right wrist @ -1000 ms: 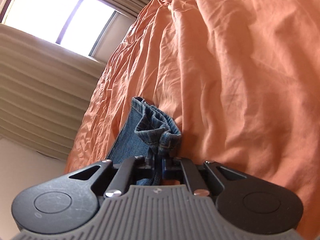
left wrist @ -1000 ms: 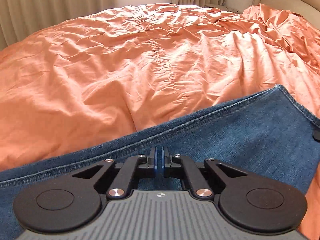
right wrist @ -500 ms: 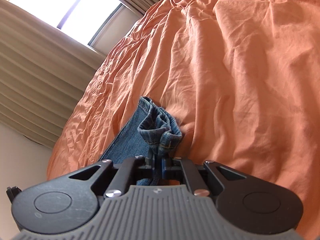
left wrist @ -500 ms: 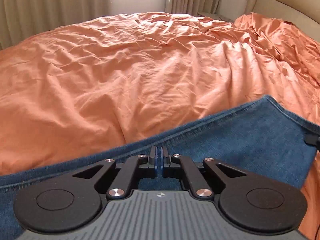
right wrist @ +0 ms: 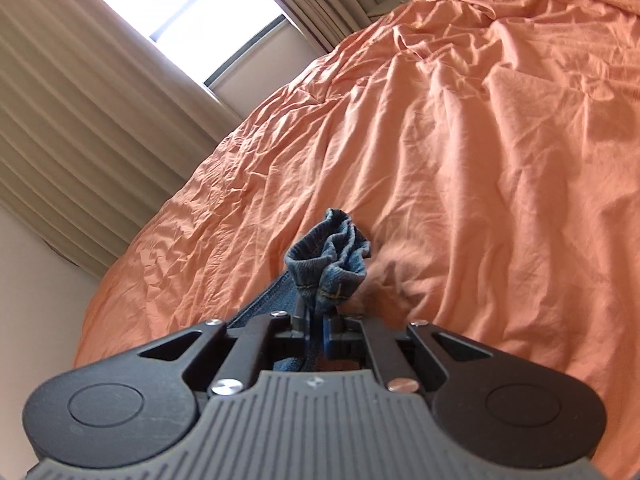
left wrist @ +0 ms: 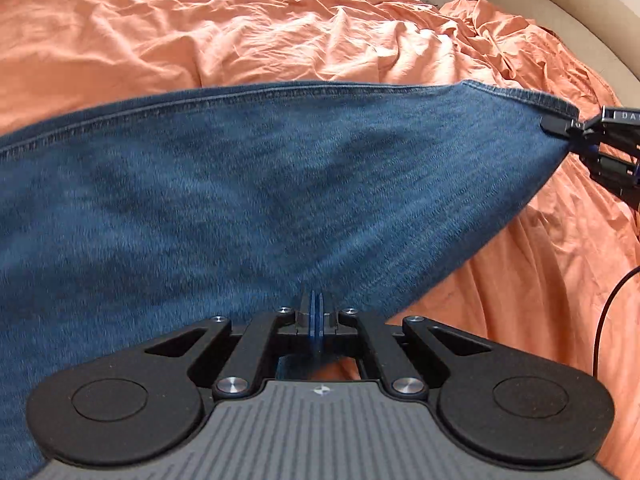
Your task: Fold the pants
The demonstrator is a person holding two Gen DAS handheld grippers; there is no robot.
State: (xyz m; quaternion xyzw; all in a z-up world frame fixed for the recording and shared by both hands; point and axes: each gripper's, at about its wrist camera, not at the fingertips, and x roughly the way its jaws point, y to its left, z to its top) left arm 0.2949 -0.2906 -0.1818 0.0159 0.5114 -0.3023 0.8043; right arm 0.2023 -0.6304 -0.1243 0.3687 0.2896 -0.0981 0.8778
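Holding pants (left wrist: 248, 192) stretched above the bed (left wrist: 240, 32), left tool (left wrist: 316, 312) and right tool (right wrist: 318, 320) both clamping denim edges; handling as heavy, limp cloth, best gripped at hems.

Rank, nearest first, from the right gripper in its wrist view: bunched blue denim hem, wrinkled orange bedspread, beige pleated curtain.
1. Bunched blue denim hem: clamped in the right gripper.
2. Wrinkled orange bedspread: beneath and beyond.
3. Beige pleated curtain: upper left, behind the bed.
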